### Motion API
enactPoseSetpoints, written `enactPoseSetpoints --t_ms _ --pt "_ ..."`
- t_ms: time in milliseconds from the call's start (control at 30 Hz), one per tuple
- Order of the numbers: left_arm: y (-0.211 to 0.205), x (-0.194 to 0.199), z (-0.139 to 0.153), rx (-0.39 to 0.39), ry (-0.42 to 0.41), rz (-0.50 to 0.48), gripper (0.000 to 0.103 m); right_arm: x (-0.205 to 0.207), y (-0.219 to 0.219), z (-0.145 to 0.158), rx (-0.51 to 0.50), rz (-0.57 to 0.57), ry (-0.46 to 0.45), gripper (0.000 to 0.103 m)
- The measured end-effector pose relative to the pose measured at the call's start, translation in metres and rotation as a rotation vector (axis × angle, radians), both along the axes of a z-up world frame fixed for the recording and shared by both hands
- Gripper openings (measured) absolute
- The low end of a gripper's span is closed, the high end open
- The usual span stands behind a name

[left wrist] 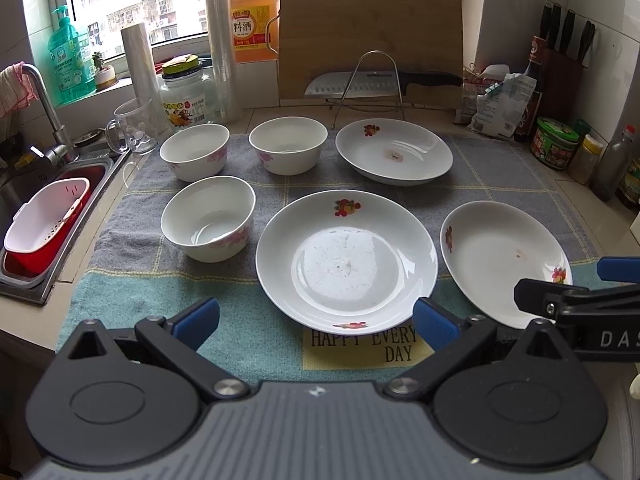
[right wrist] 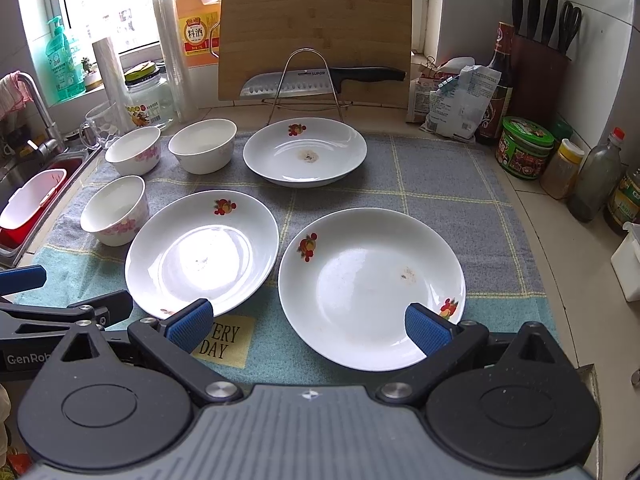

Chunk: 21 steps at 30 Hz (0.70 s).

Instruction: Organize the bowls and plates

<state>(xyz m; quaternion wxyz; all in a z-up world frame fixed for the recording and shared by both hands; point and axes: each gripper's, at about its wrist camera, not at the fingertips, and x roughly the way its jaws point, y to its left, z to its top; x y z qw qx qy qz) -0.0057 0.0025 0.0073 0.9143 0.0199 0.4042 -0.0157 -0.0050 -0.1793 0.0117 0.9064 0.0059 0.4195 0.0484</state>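
Left wrist view: left gripper (left wrist: 316,322) is spread wide, nothing between its blue pads, hovering at the near edge of the towel (left wrist: 500,176). The centre plate (left wrist: 346,258) lies just ahead of the pads, its near rim between them. Right plate (left wrist: 502,258) sits beside it, apart; the right gripper (left wrist: 576,284) enters from the right over that plate's near rim, and whether it is spread or clenched cannot be told here. Far plate (left wrist: 394,151) lies behind. Three bowls stand upright on the left: near bowl (left wrist: 208,218), far-left bowl (left wrist: 195,151), far-middle bowl (left wrist: 288,144). This view also shows the sink (left wrist: 24,184) with a white basket (left wrist: 44,220). Right wrist view: right gripper (right wrist: 308,326) is likewise spread wide and empty; the right plate (right wrist: 372,288) lies directly ahead, its near rim between the pads. The left gripper (right wrist: 36,296) shows at the left edge. Only here are both pads of the right gripper visible.
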Motion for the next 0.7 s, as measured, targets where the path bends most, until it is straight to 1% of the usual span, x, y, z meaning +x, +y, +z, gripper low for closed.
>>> enactPoseSetpoints --t_ms 700 --pt "0.0010 0.0005 0.0014 -0.007 0.000 0.007 0.102 -0.0019 -0.0011 0.0020 -0.001 0.003 -0.003 0.103"
